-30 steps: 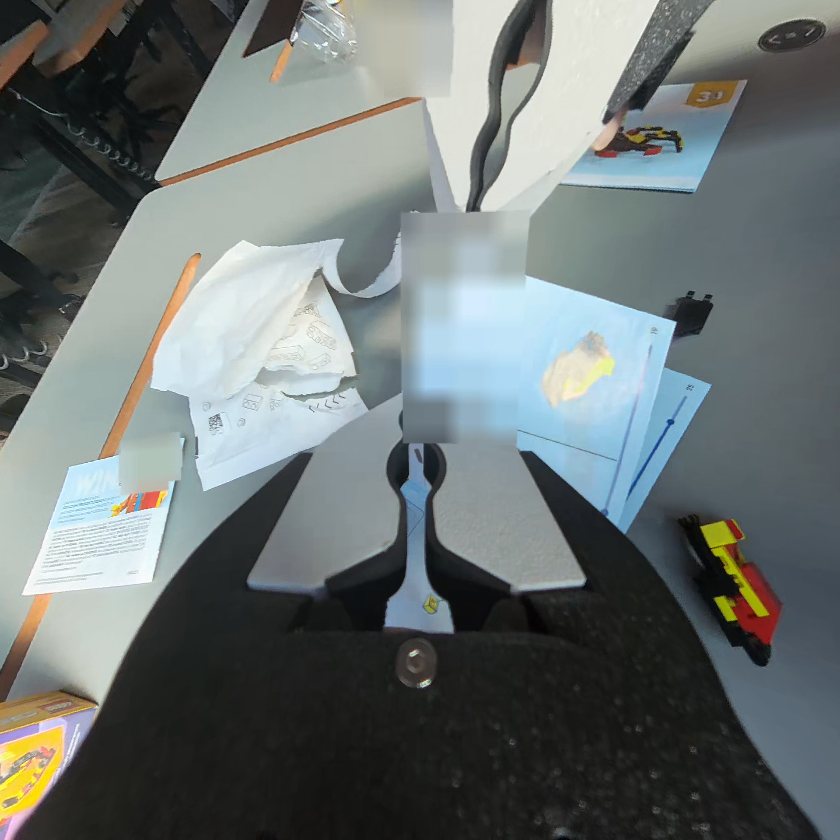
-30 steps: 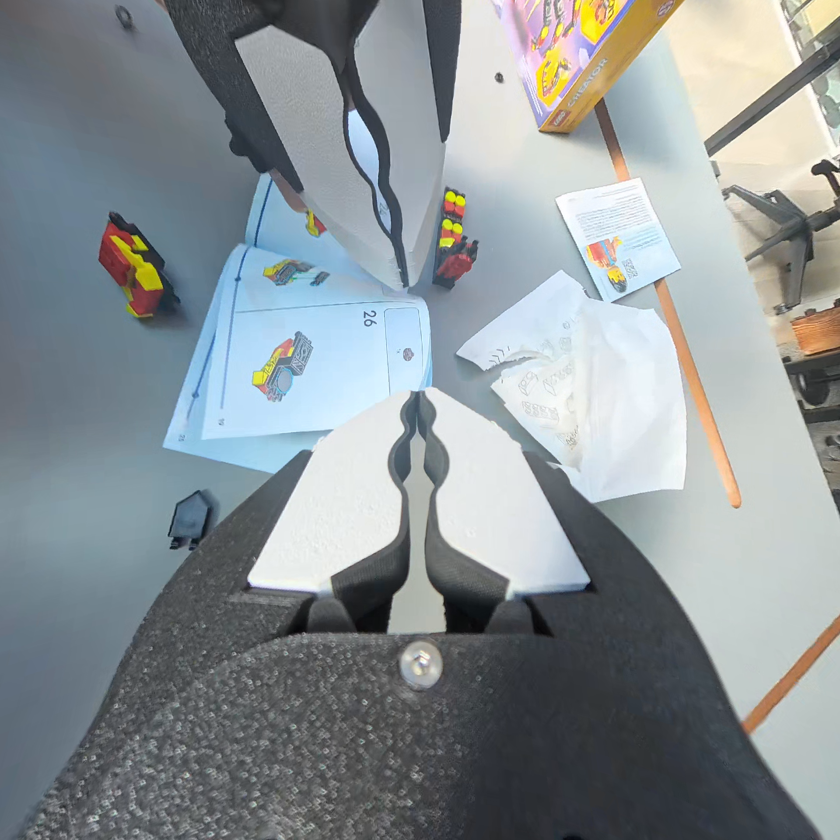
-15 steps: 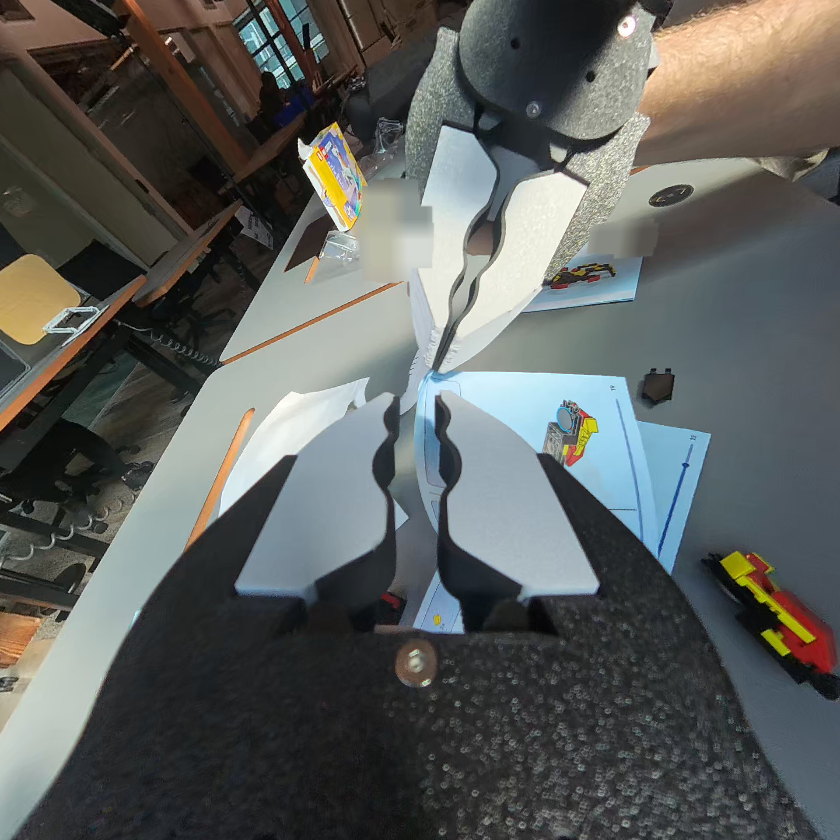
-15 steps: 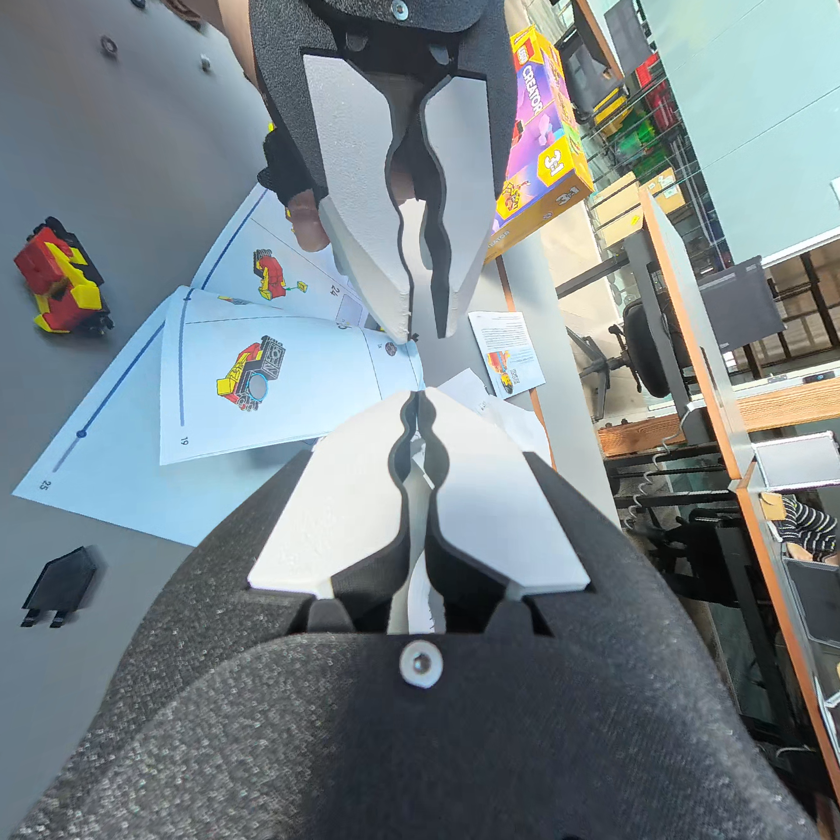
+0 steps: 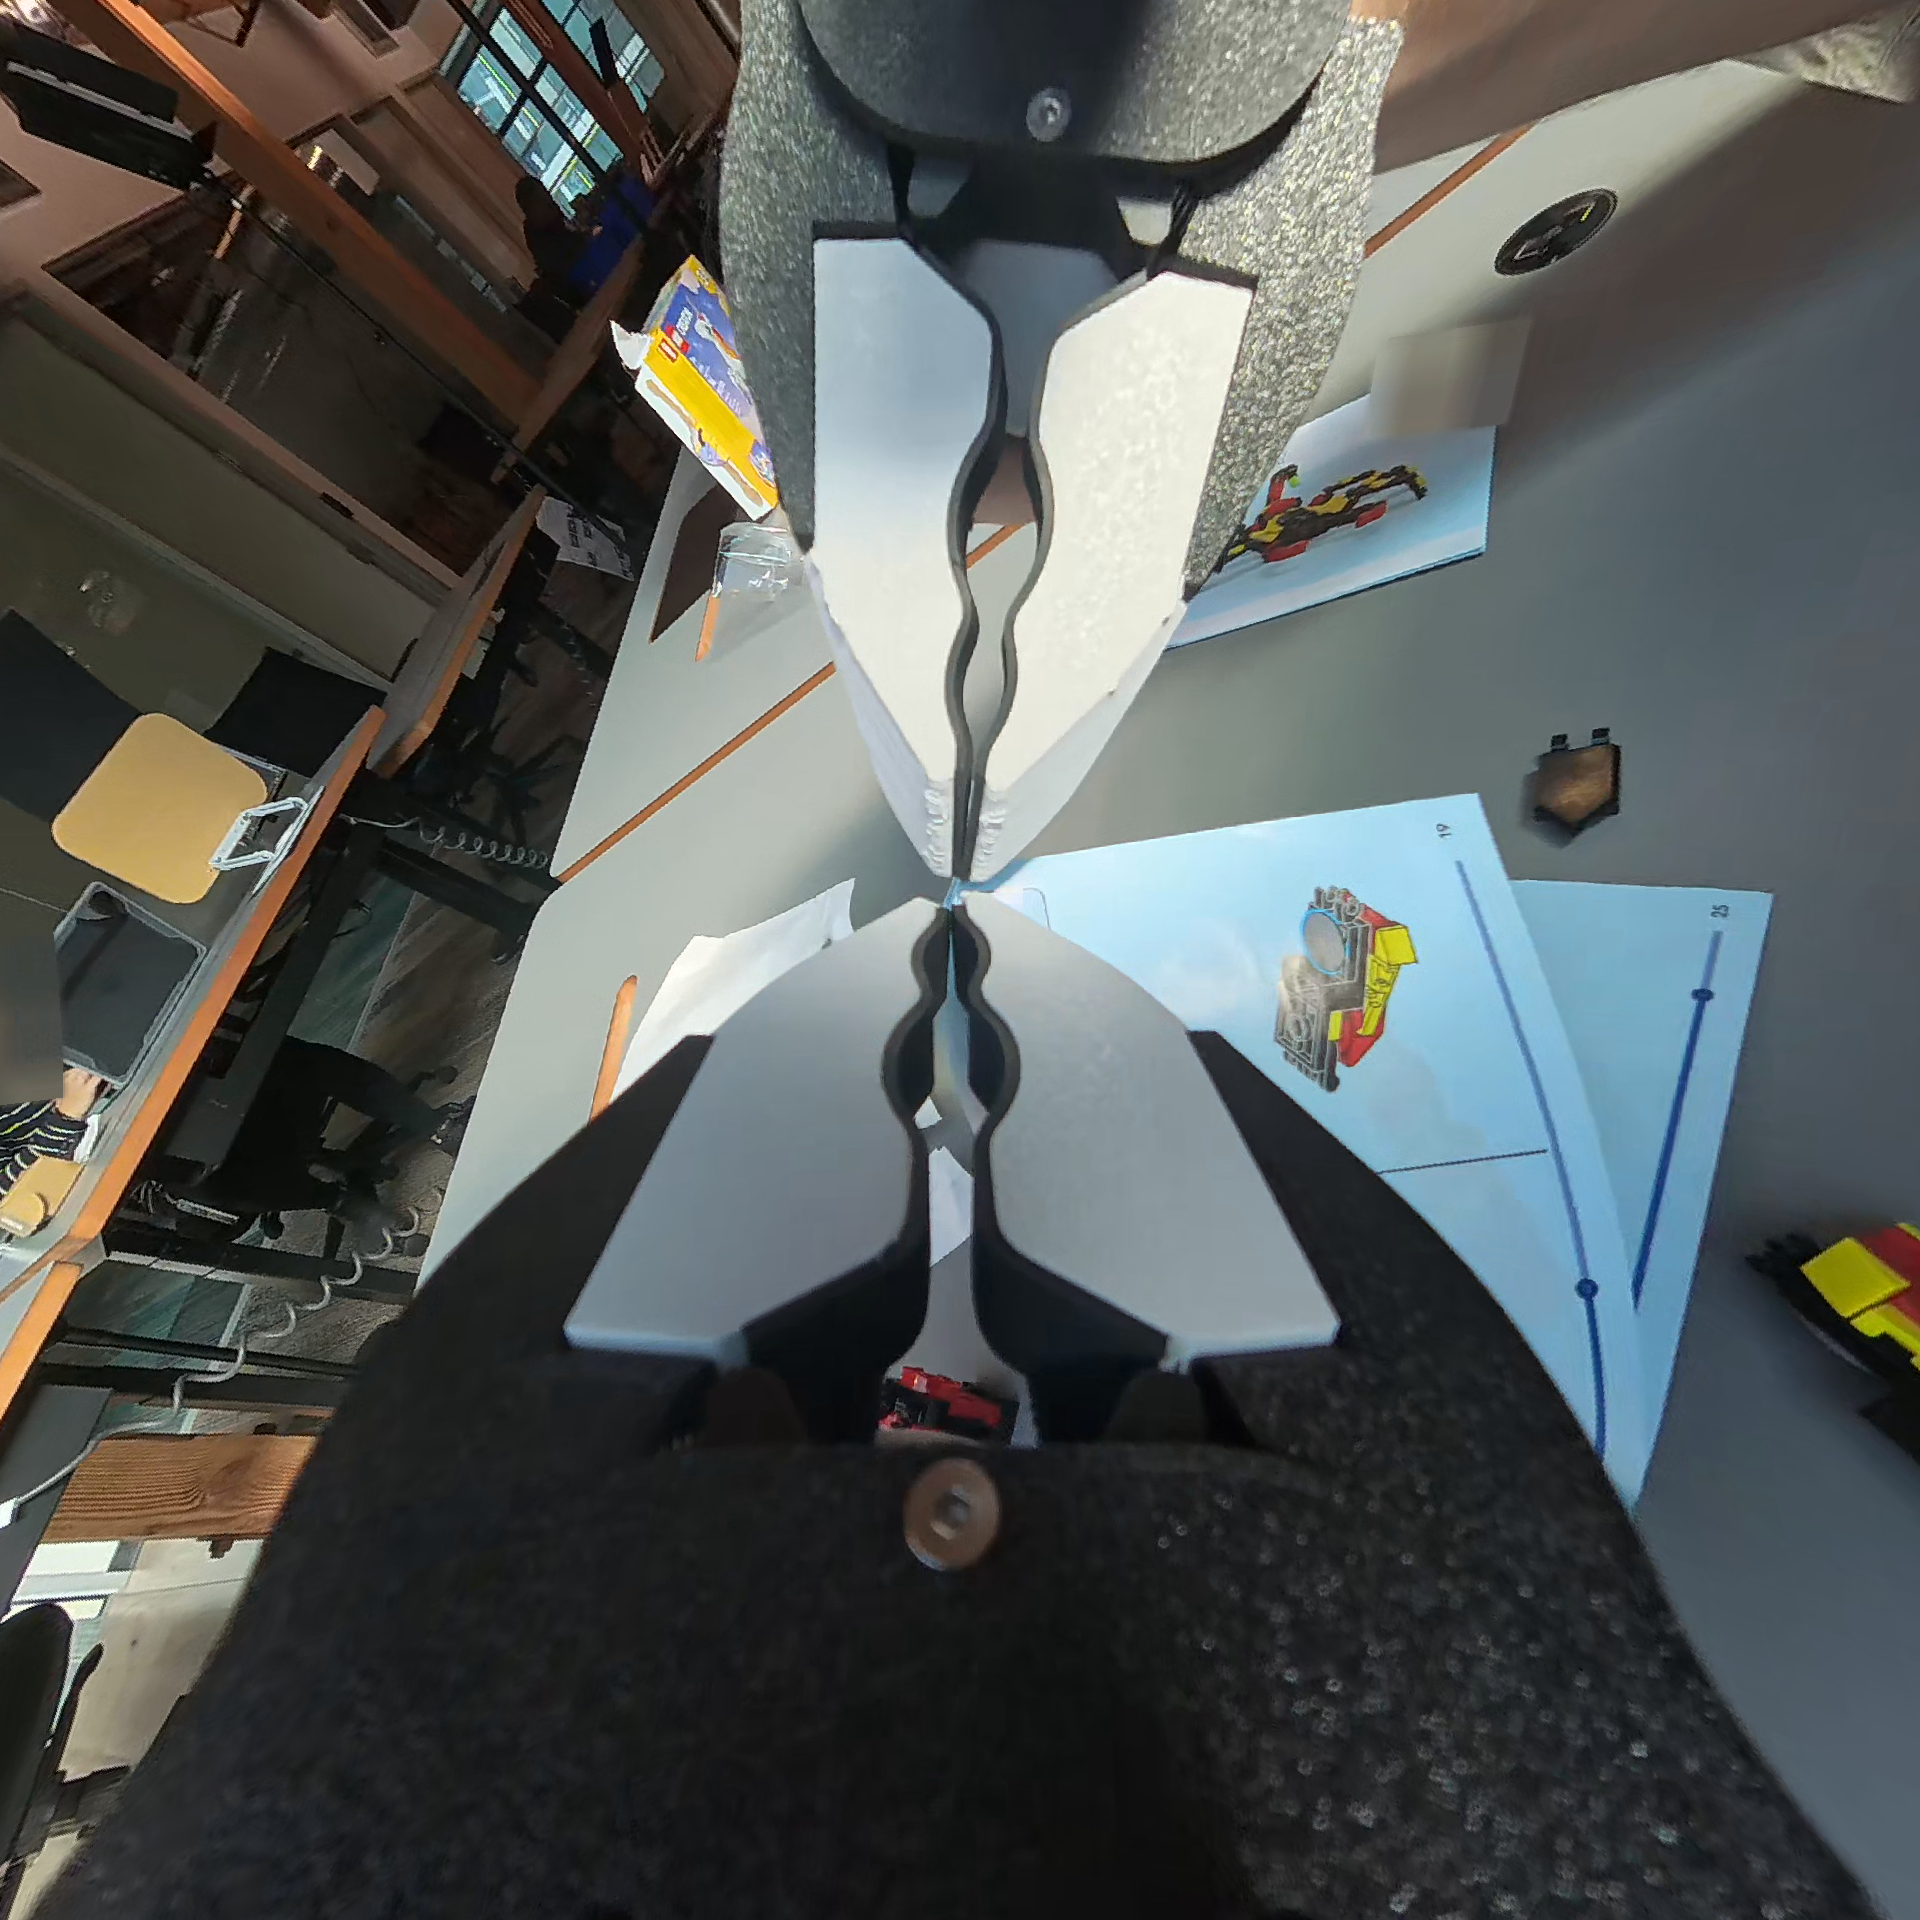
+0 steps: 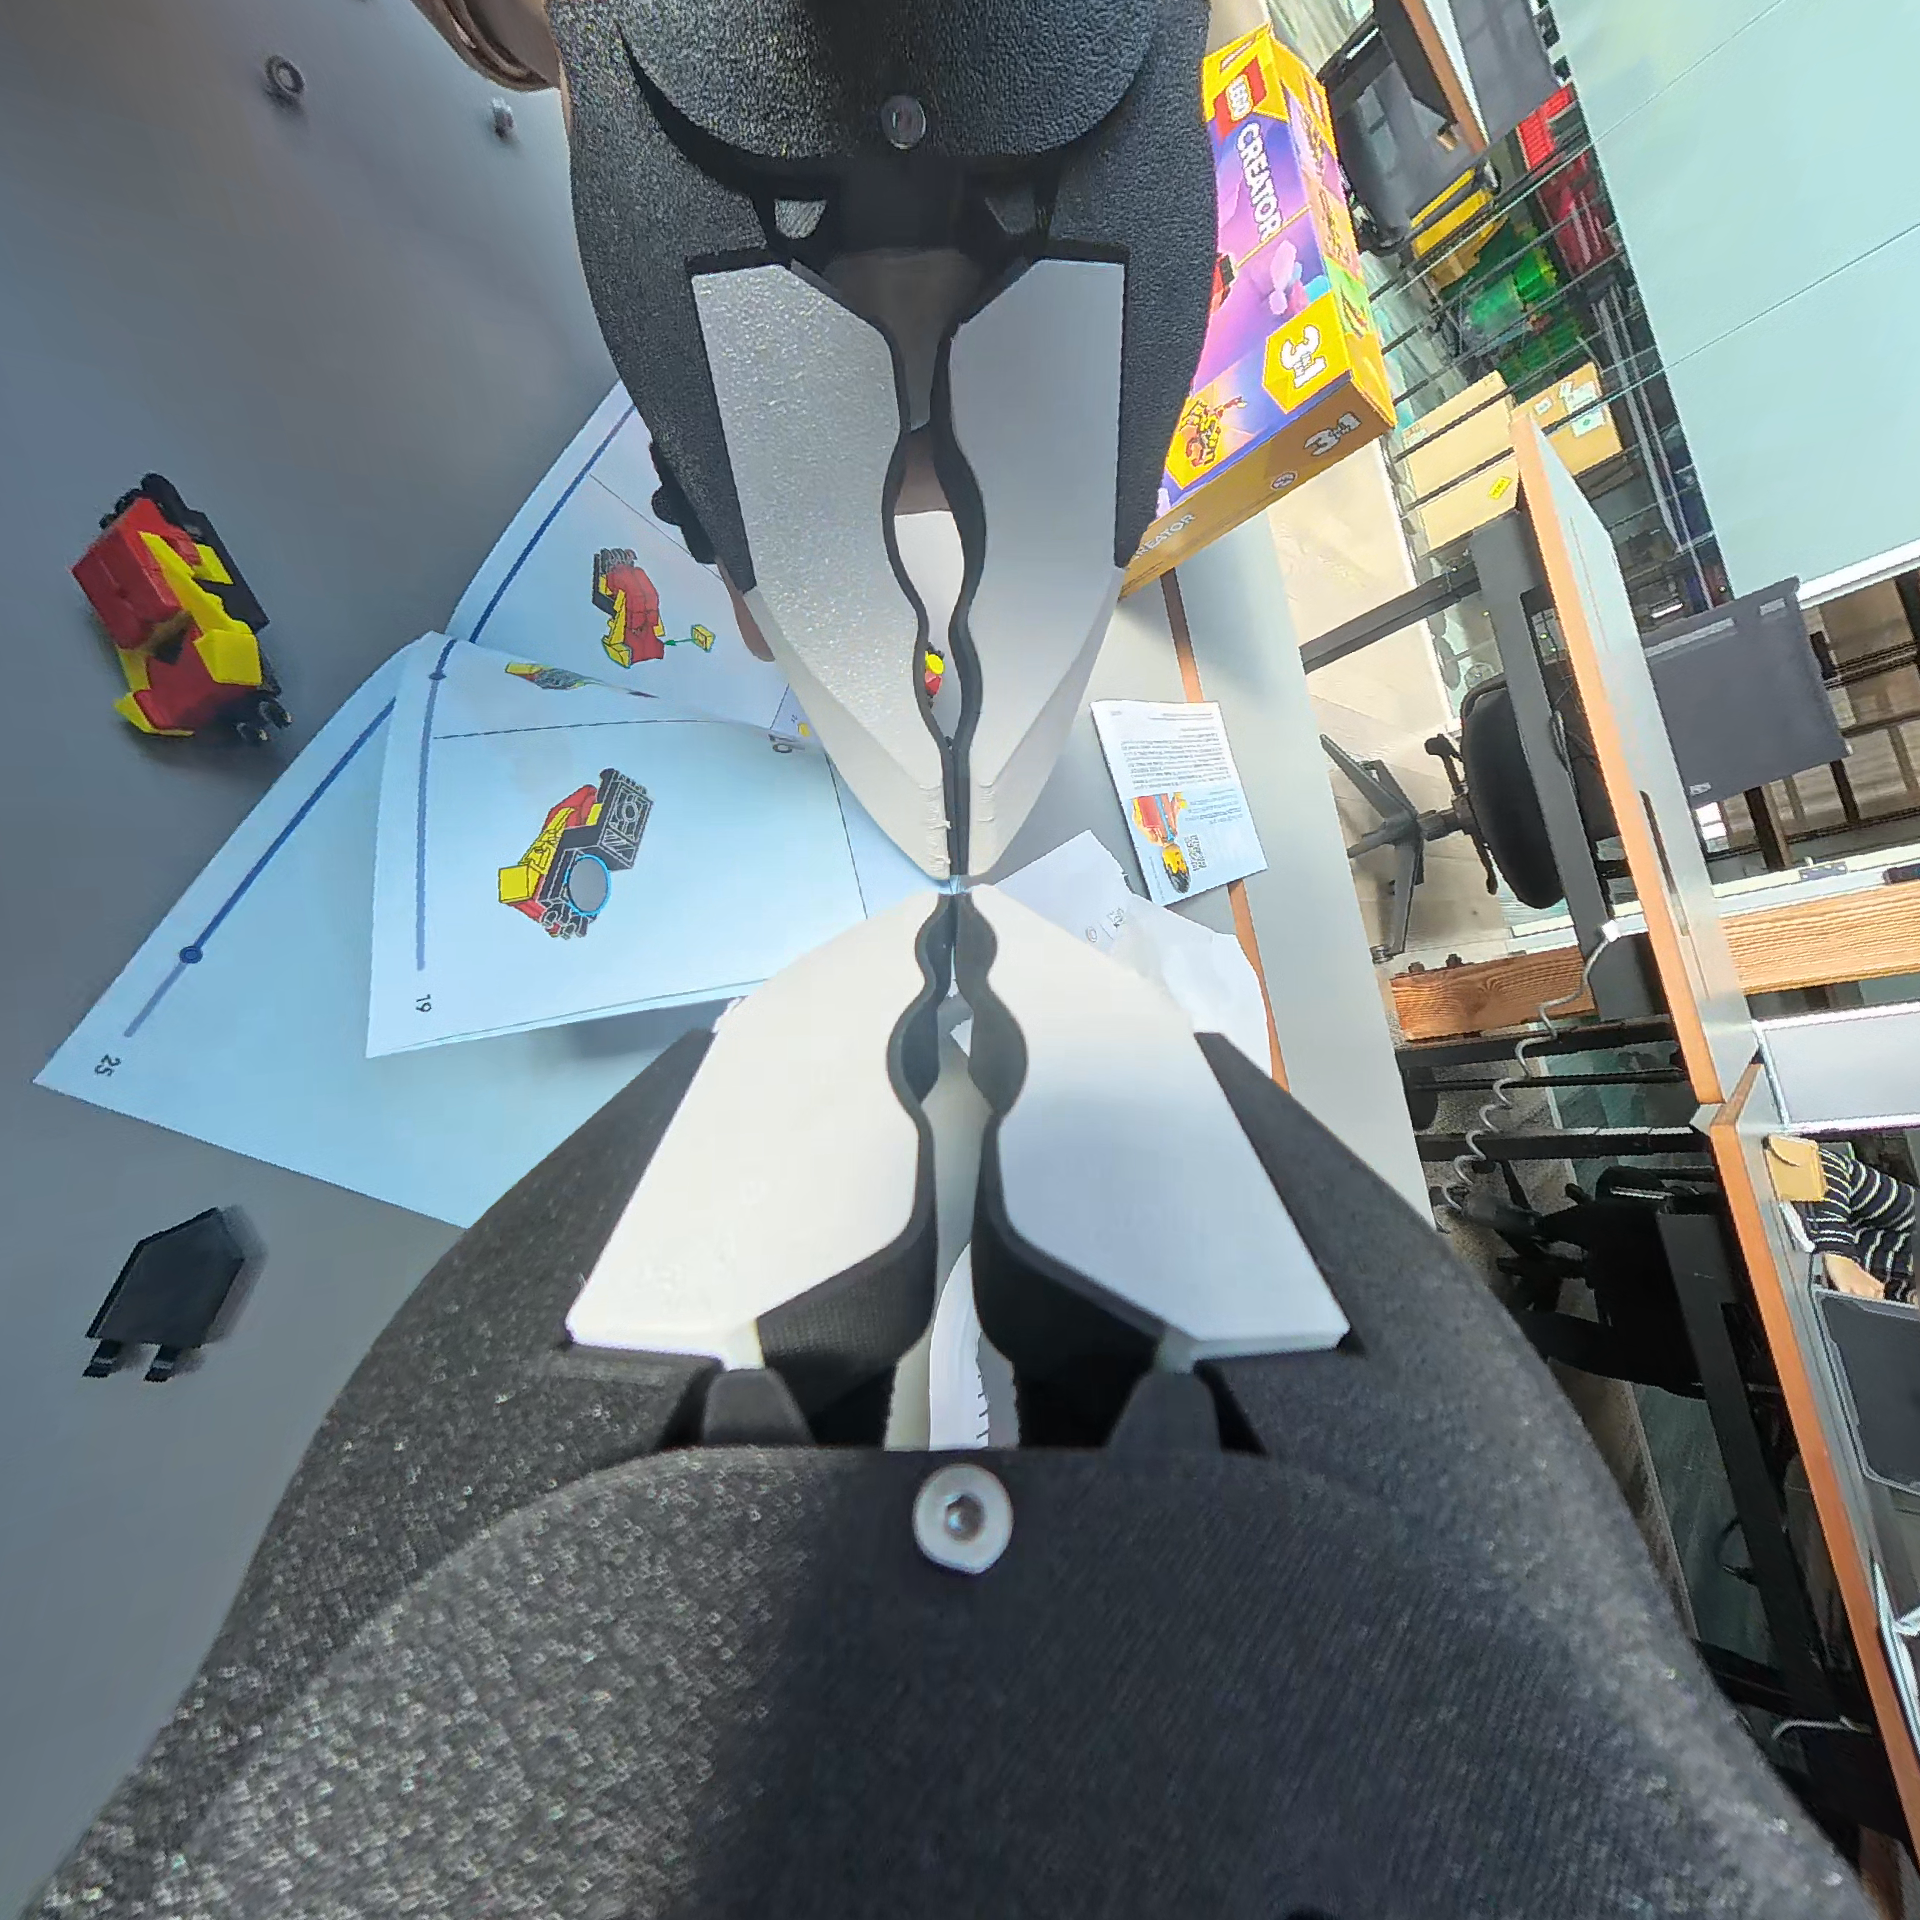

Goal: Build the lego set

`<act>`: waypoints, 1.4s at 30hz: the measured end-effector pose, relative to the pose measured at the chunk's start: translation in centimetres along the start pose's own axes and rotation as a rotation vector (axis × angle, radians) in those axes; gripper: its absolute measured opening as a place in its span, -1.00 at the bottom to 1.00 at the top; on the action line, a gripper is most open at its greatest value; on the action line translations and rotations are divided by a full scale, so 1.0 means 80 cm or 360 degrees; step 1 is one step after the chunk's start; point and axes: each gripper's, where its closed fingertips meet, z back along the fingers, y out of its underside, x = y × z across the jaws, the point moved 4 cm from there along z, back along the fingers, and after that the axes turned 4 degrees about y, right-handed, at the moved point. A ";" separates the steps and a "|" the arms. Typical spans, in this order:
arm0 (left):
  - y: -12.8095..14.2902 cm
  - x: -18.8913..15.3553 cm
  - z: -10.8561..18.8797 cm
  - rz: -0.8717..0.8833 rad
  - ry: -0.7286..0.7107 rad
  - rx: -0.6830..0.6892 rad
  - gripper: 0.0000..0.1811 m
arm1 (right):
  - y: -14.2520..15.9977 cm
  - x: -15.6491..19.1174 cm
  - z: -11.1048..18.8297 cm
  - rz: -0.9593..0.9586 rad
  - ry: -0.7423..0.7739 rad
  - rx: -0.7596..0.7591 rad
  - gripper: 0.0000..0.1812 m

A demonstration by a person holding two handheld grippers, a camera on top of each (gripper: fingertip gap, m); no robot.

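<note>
My left gripper and right gripper face each other tip to tip above the table. Both are shut, and their tips meet on the raised corner of a light blue instruction booklet page. The right wrist view shows the same: the right gripper, the left gripper and the lifted page. A red and yellow lego model lies beyond the booklet and also shows in the left wrist view. A black piece lies apart. A small red sub-assembly lies under the left gripper.
A torn white paper bag and a leaflet lie near the table's orange-trimmed edge. The purple and yellow lego box stands behind the left gripper. A second booklet lies farther off. Desks and chairs stand beyond the table. My two grippers' fingertips are within a few centimetres of each other. The black piece is about equally far from each gripper, around 15 centimetres. It is also in sight in the left wrist view.
The left gripper was open around the page half a second ago and has now shut. Both grippers have come together tip to tip, with the page corner lifted.
</note>
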 end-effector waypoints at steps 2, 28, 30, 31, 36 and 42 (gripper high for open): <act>-0.001 0.000 0.000 -0.0006 -0.0002 0.0003 -1.00 | 0.000 -0.001 0.000 -0.0018 -0.0011 0.0002 -1.00; 0.005 -0.008 0.006 -0.0102 -0.0070 -0.0036 -1.00 | 0.006 0.002 -0.004 -0.0164 -0.0017 0.0024 -0.79; 0.004 -0.010 0.007 -0.0115 -0.0069 -0.0056 -1.00 | 0.013 0.007 -0.003 -0.0318 -0.0075 0.0017 -0.72; 0.003 -0.010 0.008 -0.0122 -0.0069 -0.0073 -1.00 | 0.015 0.010 -0.002 -0.0418 -0.0122 0.0004 -0.70; -0.002 -0.011 0.015 -0.0158 -0.0102 -0.0164 -1.00 | 0.013 0.017 0.003 -0.1072 -0.0410 -0.0212 -0.72; 0.004 -0.010 0.028 -0.0083 -0.0116 -0.0252 -1.00 | 0.006 0.024 -0.002 -0.1267 -0.0483 -0.0333 -0.85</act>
